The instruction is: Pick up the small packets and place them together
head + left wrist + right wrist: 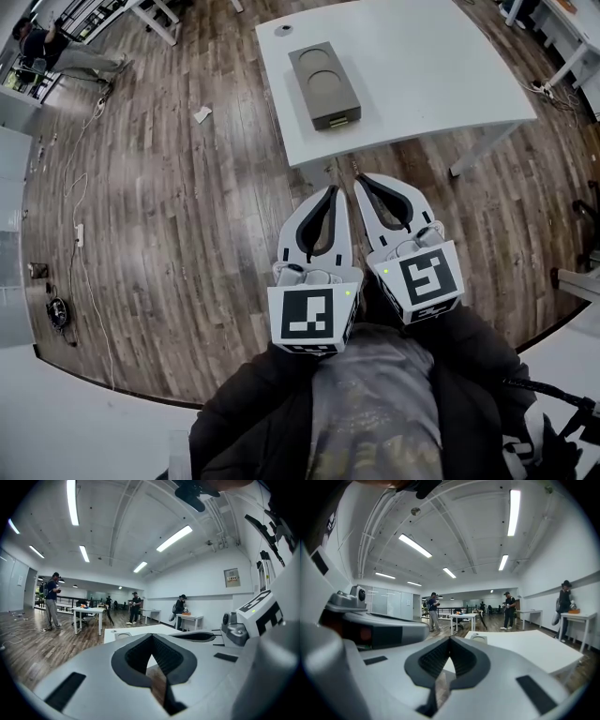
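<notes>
Cannot make out the small packets in any view. Held low and side by side over the floor, just short of the table's near edge: left gripper and right gripper, nearly touching along their inner sides. Both pressed together at the tips, pinching nothing. Behind each pair of tips, only a teardrop gap lined with ribbed black pads, with bare table and floor showing through it in the left gripper view and in the right gripper view.

Ahead of the tips and well apart from them, on the white table, a flat grey box — rectangular, matte, with rounded corners, two shallow round recesses in its top and a small slot at its near end. Cannot tell whether anything sits in the recesses or the slot. Smooth tabletop on slim white legs, with a small round grey disc near its far left corner.

All around, dark wood-plank floor with a dull sheen. Left of the table, a white scrap lying flat; farther left, thin cables trailing across the planks.

Smooth pale-grey gripper shells, each ending in a cube with black-and-white square markers. Farther off in both gripper views — more white tables, several standing people, long ceiling strip lights.
</notes>
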`<state>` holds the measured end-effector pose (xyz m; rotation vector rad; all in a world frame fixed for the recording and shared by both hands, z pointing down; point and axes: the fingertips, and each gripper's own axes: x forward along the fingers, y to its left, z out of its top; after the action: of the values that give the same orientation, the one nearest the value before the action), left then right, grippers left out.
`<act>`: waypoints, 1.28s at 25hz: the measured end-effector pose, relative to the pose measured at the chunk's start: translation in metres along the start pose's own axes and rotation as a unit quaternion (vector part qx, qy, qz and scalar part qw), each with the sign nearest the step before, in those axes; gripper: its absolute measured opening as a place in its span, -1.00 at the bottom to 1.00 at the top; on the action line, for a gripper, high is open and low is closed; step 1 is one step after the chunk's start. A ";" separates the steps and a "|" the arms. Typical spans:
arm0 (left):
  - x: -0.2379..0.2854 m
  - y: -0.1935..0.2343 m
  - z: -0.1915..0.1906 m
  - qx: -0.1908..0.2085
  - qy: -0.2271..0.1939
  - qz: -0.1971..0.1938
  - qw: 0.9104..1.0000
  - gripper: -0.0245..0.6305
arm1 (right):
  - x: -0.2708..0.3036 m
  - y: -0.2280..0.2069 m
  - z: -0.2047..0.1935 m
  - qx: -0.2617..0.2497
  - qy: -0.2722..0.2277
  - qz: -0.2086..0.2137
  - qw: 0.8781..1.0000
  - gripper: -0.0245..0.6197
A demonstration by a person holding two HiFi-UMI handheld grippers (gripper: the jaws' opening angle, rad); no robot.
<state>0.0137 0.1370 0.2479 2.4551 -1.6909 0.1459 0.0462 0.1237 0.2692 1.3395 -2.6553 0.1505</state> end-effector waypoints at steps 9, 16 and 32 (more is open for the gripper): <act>0.040 0.003 -0.003 -0.002 0.013 0.022 1.000 -0.93 | 0.026 -0.031 -0.006 0.007 0.006 0.022 1.000 -0.91; 0.066 0.008 0.012 0.002 -0.001 0.055 0.998 -0.92 | 0.048 -0.049 0.007 -0.001 -0.008 0.057 0.998 -0.91; 0.107 0.070 0.017 -0.009 0.003 0.064 0.998 -0.93 | 0.117 -0.053 0.016 -0.012 -0.002 0.059 0.998 -0.91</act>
<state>-0.0140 0.0110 0.2543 2.3307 -1.8385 0.1528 0.0186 -0.0029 0.2762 1.1767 -2.7311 0.1320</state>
